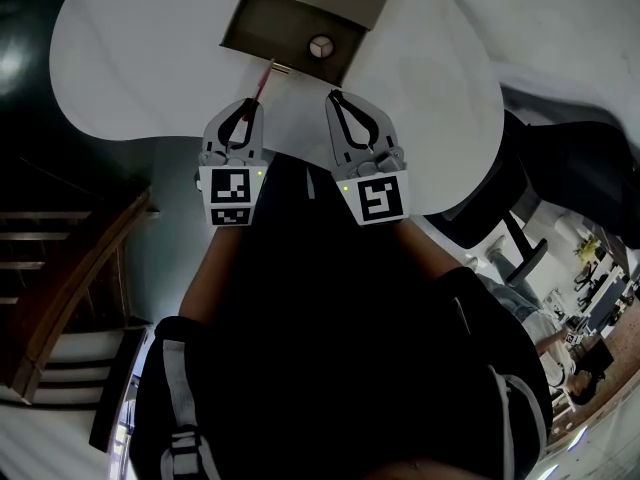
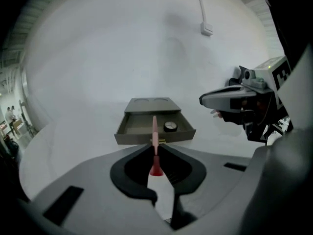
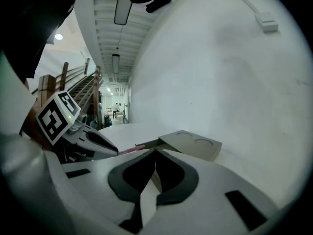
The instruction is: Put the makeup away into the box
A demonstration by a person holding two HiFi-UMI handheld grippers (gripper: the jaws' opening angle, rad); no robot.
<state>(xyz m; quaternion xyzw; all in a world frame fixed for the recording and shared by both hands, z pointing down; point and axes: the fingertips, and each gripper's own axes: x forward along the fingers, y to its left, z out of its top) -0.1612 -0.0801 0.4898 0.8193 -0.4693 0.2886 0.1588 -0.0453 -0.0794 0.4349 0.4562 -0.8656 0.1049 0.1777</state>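
A thin pink makeup pencil (image 1: 264,78) with a red end sticks out forward from my left gripper (image 1: 247,102), whose jaws are shut on it. In the left gripper view the pencil (image 2: 154,131) points at the grey-brown box (image 2: 152,105), whose open drawer (image 2: 139,125) holds a round compact (image 2: 170,126). The box (image 1: 300,18) stands on the white table (image 1: 150,58), just beyond both grippers. My right gripper (image 1: 334,94) hovers beside the left one, jaws together with nothing between them. From the right gripper view, the left gripper (image 3: 100,142) and the pencil (image 3: 128,150) show left of the box (image 3: 193,145).
A white cable with a small plug (image 2: 207,30) lies on the table beyond the box. Wooden stairs (image 1: 60,268) drop away at the left. An office chair (image 1: 515,238) stands at the right, off the table's curved edge. The person's dark clothing fills the lower head view.
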